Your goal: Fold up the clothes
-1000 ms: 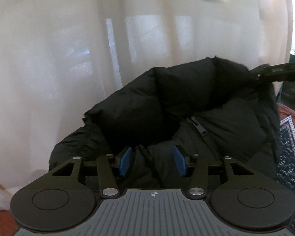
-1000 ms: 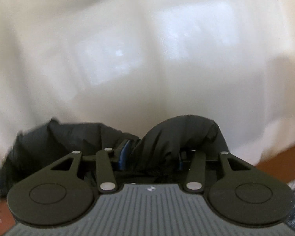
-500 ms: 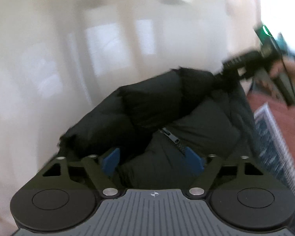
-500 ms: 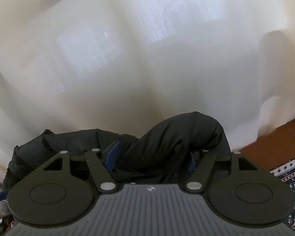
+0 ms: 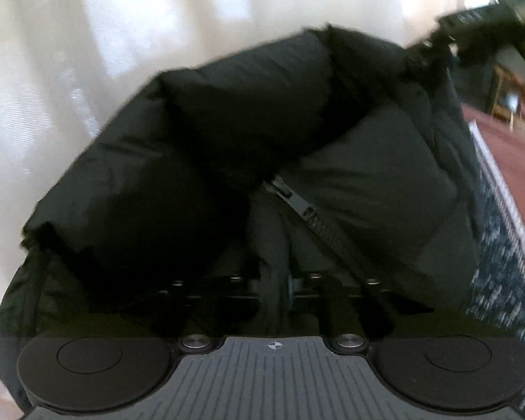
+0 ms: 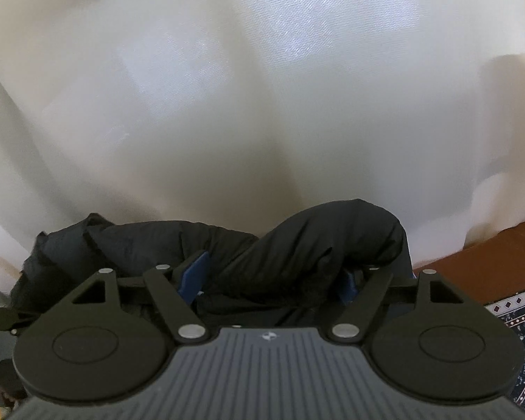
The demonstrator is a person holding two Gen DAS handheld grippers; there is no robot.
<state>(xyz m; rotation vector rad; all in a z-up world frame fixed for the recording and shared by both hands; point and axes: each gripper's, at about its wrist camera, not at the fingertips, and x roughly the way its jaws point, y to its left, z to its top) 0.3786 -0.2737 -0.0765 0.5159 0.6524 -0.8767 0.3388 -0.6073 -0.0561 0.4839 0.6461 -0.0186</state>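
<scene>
A black puffer jacket with a dark zipper fills the left wrist view and hangs between both grippers in front of a white cloth. My left gripper is shut on a fold of the jacket near the zipper; its fingers are mostly buried in fabric. My right gripper grips a thick roll of the same jacket between its blue pads. The right gripper also shows in the left wrist view, at the jacket's far corner.
A white cloth covers the surface behind the jacket. A patterned blue rug lies on a red-brown floor at the right. The rug's edge and floor also show low right in the right wrist view.
My left gripper has closed from open onto the jacket near the zipper and moved closer in. The jacket is lifted and stretched between both grippers. The right gripper's hold is unchanged.
</scene>
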